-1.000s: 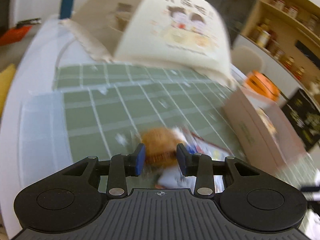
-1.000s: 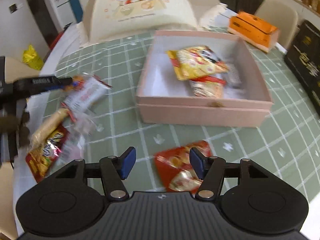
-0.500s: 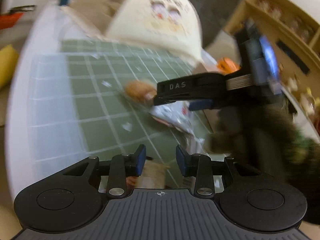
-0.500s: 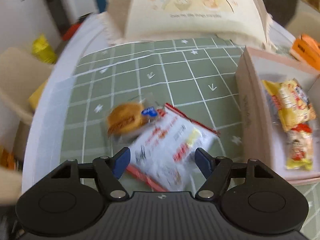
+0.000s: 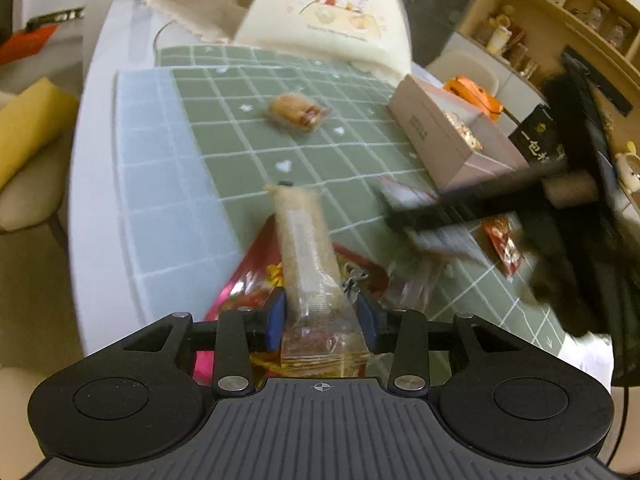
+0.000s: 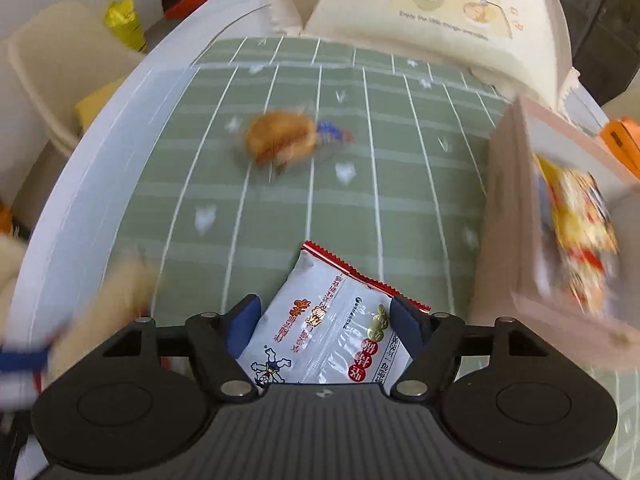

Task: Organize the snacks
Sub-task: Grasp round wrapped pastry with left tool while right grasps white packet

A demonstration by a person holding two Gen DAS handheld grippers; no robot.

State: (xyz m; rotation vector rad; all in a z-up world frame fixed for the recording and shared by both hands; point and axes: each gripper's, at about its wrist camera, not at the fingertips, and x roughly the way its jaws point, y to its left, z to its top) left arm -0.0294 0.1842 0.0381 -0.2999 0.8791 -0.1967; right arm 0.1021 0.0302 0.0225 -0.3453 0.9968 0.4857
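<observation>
My left gripper [image 5: 321, 317] has its blue pads against the two sides of a long beige snack stick in clear wrap [image 5: 305, 258], which lies over a red snack bag [image 5: 248, 280]. My right gripper [image 6: 324, 326] is wide around a white snack packet with a red edge [image 6: 332, 320]; the packet fills the gap between the pads. A wrapped round bun [image 6: 282, 140] lies on the green checked cloth, also in the left wrist view [image 5: 296, 112]. The pink box [image 6: 504, 216] at the right holds yellow snack bags [image 6: 576, 216].
A cream dome food cover [image 6: 440, 12] stands at the table's far side. An orange box [image 5: 474, 92] and a black box [image 5: 540, 140] sit beyond the pink box. A small red packet [image 5: 502, 246] lies on the cloth. The white table rim [image 5: 96, 160] runs along the left, chairs beyond it.
The bun left my left gripper and lies on the cloth. My left gripper moved back to the snack stick. My right gripper swung left from the red packet and now has the white packet between its pads.
</observation>
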